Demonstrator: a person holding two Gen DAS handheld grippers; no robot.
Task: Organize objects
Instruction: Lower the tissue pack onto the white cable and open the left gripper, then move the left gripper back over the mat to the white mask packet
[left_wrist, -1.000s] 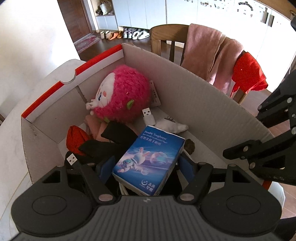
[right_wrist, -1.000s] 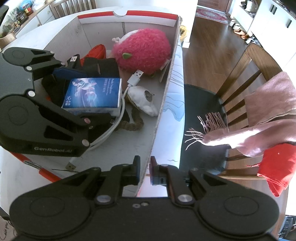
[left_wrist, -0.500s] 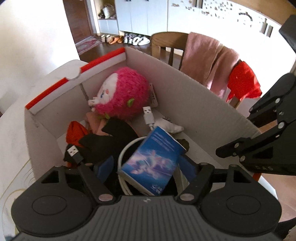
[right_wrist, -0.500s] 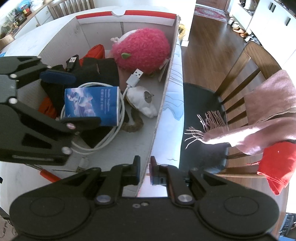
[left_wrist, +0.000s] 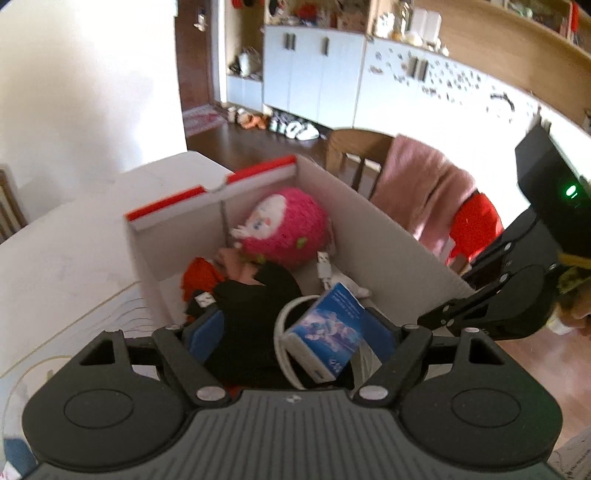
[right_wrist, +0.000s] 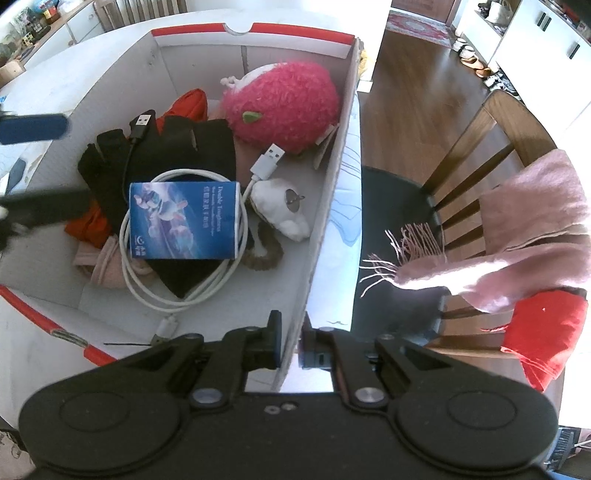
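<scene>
The right gripper (right_wrist: 291, 341) is clamped on the right wall of the cardboard box (right_wrist: 325, 206), one finger inside and one outside, at the 6 o'clock edge of its view. The left gripper (left_wrist: 291, 332) hangs above the box with its jaws wide and opening; the blue tissue pack (left_wrist: 327, 330) shows between the blue pads (left_wrist: 205, 332) but they do not press on it. In the right wrist view the tissue pack (right_wrist: 183, 219) lies flat at the box's centre on a coiled white USB cable (right_wrist: 184, 291) and a black glove (right_wrist: 177, 147). A pink plush toy (right_wrist: 282, 105) sits toward 12 o'clock, with a red cloth (right_wrist: 190, 103) at 11 o'clock and a small white plush (right_wrist: 280, 208) at 3 o'clock of the pack.
</scene>
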